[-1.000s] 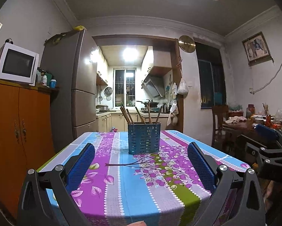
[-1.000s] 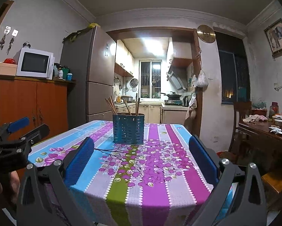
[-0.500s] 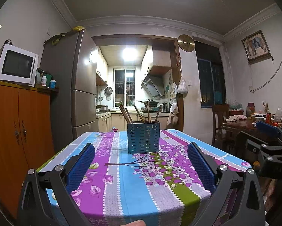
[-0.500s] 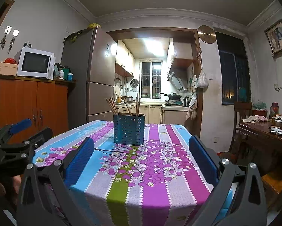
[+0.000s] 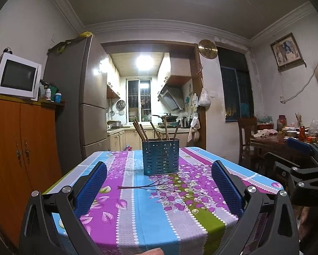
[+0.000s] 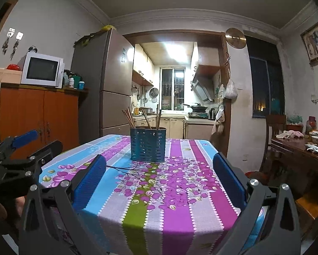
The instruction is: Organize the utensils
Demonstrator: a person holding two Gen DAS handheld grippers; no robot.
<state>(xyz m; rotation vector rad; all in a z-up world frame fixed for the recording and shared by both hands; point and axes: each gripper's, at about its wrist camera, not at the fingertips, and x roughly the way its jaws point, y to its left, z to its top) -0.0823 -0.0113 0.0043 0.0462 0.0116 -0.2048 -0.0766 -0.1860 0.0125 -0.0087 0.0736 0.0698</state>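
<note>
we see a blue slotted holder with brown chopsticks leaning inside; fingers of both grippers are spread, holding nothing.

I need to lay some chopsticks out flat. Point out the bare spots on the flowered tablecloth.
The tablecloth is bare between the blue holder and the near edge, and along both side strips beside the holder. The only thing standing on it is that holder, with chopsticks upright in it. The left gripper and right gripper hover open over the near edge. The side table is crowded.
</note>
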